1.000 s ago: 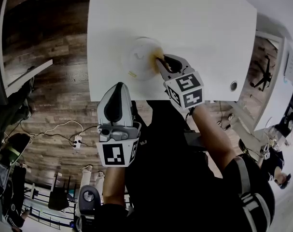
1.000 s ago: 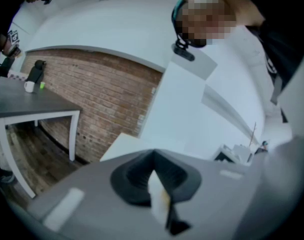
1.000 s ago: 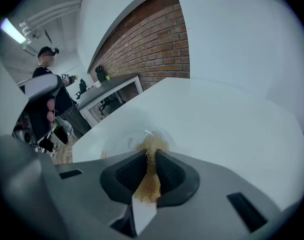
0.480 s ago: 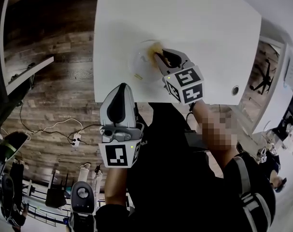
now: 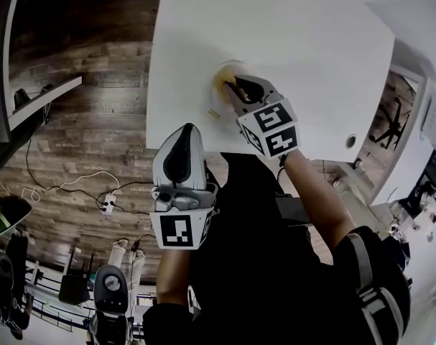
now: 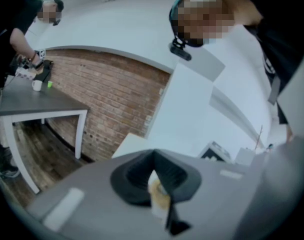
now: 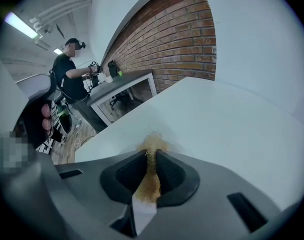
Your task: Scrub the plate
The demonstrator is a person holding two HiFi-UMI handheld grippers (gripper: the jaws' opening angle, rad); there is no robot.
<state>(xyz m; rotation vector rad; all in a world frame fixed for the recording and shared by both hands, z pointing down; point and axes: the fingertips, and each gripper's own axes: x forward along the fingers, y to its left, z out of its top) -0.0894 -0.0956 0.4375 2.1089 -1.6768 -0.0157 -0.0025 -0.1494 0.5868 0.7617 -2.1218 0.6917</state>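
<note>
A pale, see-through plate (image 5: 207, 100) lies near the front edge of the white table (image 5: 289, 34). My right gripper (image 5: 235, 87) is over the plate and shut on a golden wire scrubber (image 5: 225, 73), which rests at the plate's far side. In the right gripper view the scrubber (image 7: 152, 145) sticks out past the closed jaws of that gripper (image 7: 152, 158) onto the white surface. My left gripper (image 5: 187, 131) is held off the table, just below its front edge, away from the plate. Its jaws (image 6: 153, 159) are closed, with a small pale yellowish bit at the seam.
The table's front edge (image 5: 196, 148) runs just above the left gripper. A round hole (image 5: 350, 141) sits in the table's right corner. The floor (image 5: 95, 142) is dark wood with cables and a power strip. Another person (image 7: 71, 79) works at a grey desk by a brick wall.
My right gripper has carried the scrubber from the plate's right edge toward its far side. The left gripper has stayed below the table edge.
</note>
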